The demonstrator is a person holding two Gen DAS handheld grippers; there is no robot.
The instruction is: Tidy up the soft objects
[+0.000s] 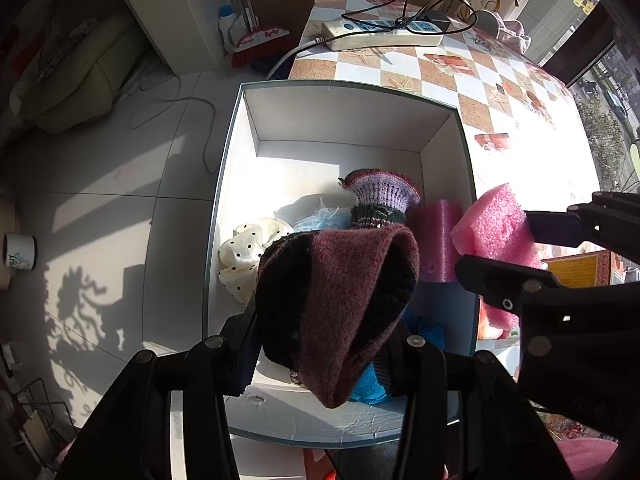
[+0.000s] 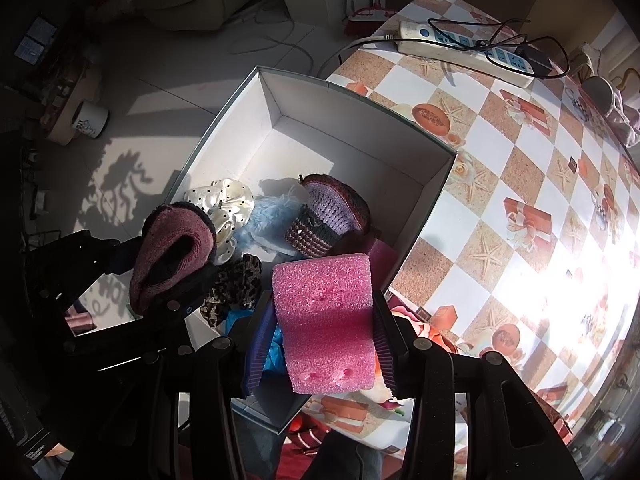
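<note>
My left gripper (image 1: 324, 344) is shut on a maroon and black knit hat (image 1: 344, 300) and holds it above the near end of a white box (image 1: 344, 124); it also shows in the right wrist view (image 2: 172, 256). My right gripper (image 2: 320, 344) is shut on a pink foam block (image 2: 326, 320) and holds it over the box's near right corner; the block also shows in the left wrist view (image 1: 492, 228). In the box (image 2: 352, 128) lie a polka-dot scrunchie (image 2: 224, 204), a blue fluffy piece (image 2: 268, 216), a purple knit pouch (image 2: 324, 216), a leopard scrunchie (image 2: 236, 284) and blue fabric (image 1: 368, 388).
The box sits at the left edge of a checkered tablecloth (image 2: 520, 184). A power strip (image 2: 460, 52) with a black cable lies at the table's far end. A mug (image 2: 92, 120), a broom (image 1: 260, 42) and a cable are on the tiled floor to the left.
</note>
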